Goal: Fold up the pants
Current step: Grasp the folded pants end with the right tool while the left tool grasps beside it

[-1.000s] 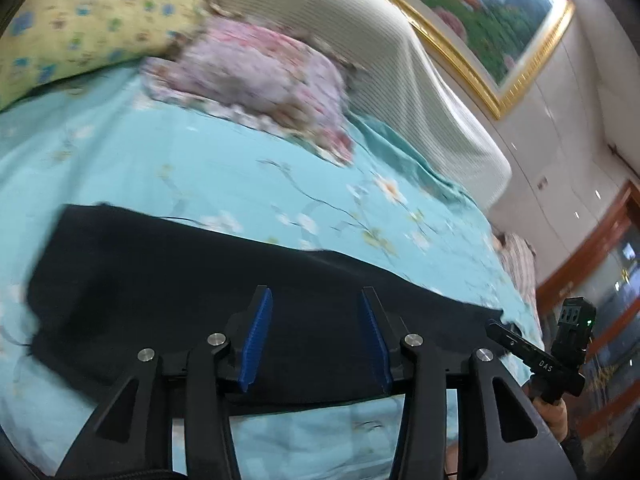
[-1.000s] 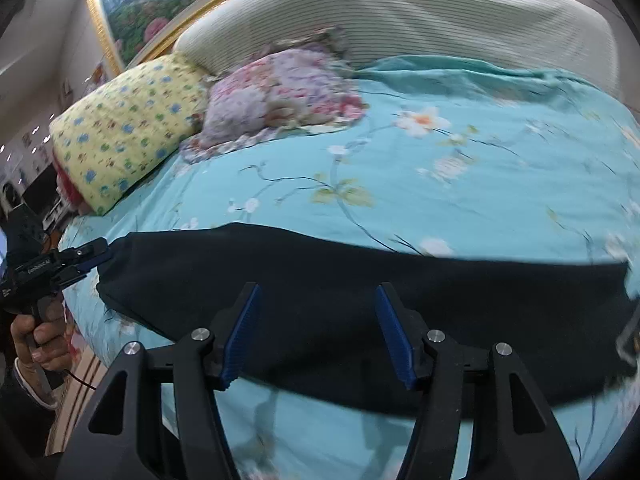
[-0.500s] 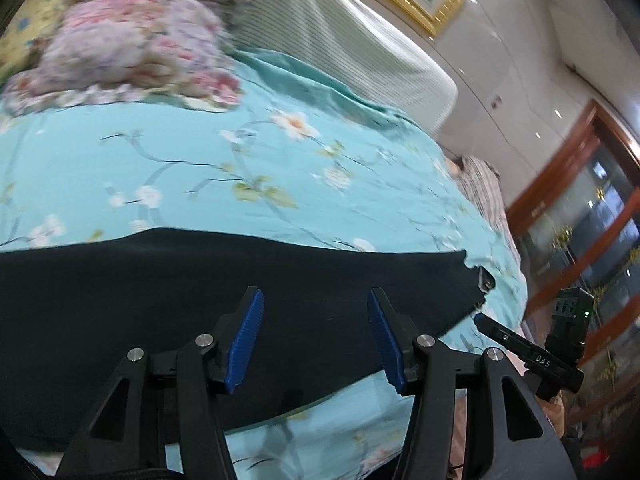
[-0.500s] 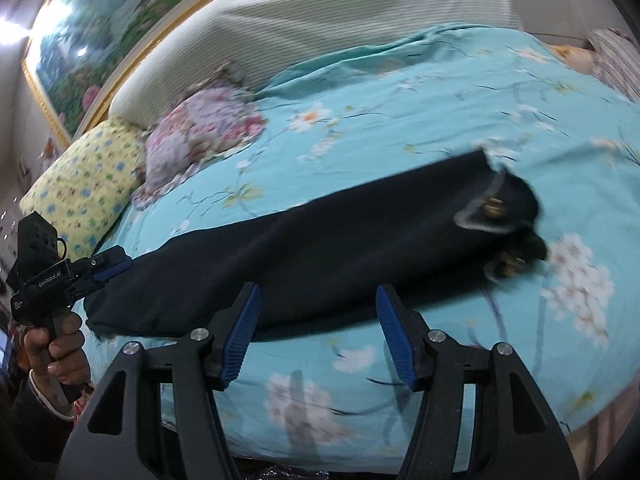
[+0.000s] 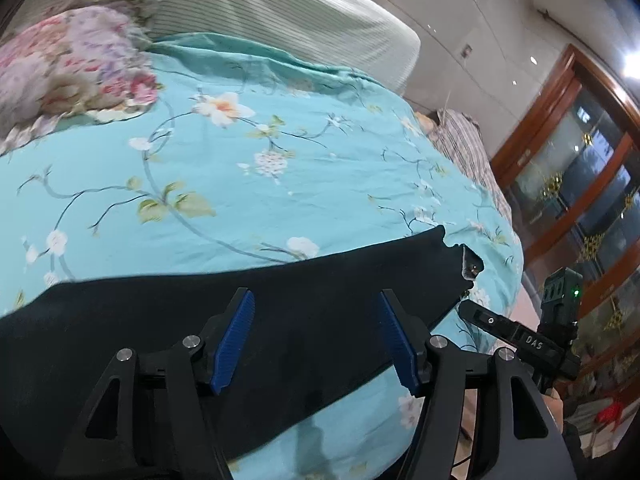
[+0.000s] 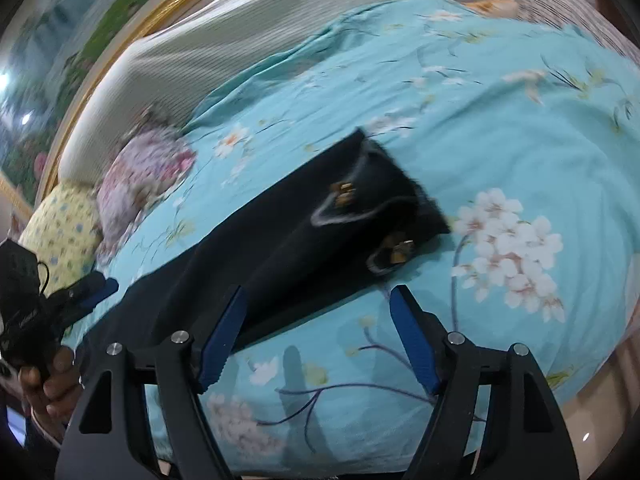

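Bedroom, bed w/ turquoise floral sheet [image 5: 304,168], pink floral pillow [image 5: 68,68] far left by ribbed cream headboard [image 5: 280,12]. Long black pants [image 5: 200,320] lie flat across near edge of bed, waistband end w/ gold buttons [image 6: 380,204] to right. Left gripper [image 5: 316,336] jaws apart over pants, holding nothing. Right gripper [image 6: 320,332] also spread wide, empty, near waistband end.

We are in a home bedroom. We see a bed [image 5: 280,184] spread with a turquoise floral sheet, a padded ribbed headboard [image 5: 304,20] behind it, and a flowered pillow [image 5: 72,68] beside a yellow dotted pillow [image 6: 60,228] at its head. A large gilt-framed landscape painting [image 6: 60,80] hangs above, and wood-framed glass doors [image 5: 580,184] stand to one side.
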A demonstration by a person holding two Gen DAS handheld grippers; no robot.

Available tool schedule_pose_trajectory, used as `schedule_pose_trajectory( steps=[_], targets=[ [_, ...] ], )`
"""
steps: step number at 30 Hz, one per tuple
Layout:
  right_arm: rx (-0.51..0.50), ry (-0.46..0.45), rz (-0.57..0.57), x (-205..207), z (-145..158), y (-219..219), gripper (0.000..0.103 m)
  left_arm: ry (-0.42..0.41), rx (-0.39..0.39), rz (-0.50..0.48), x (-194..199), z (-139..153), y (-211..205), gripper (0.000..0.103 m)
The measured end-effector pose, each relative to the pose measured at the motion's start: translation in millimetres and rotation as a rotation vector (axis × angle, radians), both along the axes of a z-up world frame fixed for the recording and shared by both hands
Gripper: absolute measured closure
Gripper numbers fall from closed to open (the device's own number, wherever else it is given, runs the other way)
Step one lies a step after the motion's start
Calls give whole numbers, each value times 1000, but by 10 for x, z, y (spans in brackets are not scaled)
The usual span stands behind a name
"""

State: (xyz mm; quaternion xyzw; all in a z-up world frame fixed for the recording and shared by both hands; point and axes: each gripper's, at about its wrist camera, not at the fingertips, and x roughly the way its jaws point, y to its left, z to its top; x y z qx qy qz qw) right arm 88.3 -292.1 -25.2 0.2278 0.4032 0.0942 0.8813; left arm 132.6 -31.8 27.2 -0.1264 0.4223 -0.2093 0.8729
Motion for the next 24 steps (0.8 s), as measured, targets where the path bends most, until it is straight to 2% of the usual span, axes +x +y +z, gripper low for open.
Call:
schedule_pose_trajectory(
  steps=[5, 8, 9, 10, 11, 12, 15, 21, 24],
  targets=[
    [103, 13, -42, 96, -64, -104, 26, 31, 35, -82, 277, -61, -332, 38],
    [156, -10, -78, 166, -81, -169, 27, 46, 63, -137, 414, -92, -555, 37],
    [159, -20, -86, 180, -84, -188, 40, 55, 64, -163, 467, -108, -649, 37],
    [144, -21, -98, 201, -98, -208, 67, 63, 64, -183, 511, -120, -720, 37],
    [135, -11, -103, 218, -121, -222, 80, 70, 67, -207, 562, -133, -805, 37],
    [142, -4, -113, 227, -164, -273, 89, 76, 78, -231, 623, -147, -901, 37],
    [179, -24, -125, 189, -228, -429, 90, 90, 108, -279, 794, -196, -1134, 37],
    [209, -45, -128, 142, -242, -585, 91, 186, 61, -417, 1140, -375, -1606, 37],
    [204, -50, -118, 136, -237, -585, 91, 222, 107, -471, 1274, -529, -1868, 39]
  ],
)
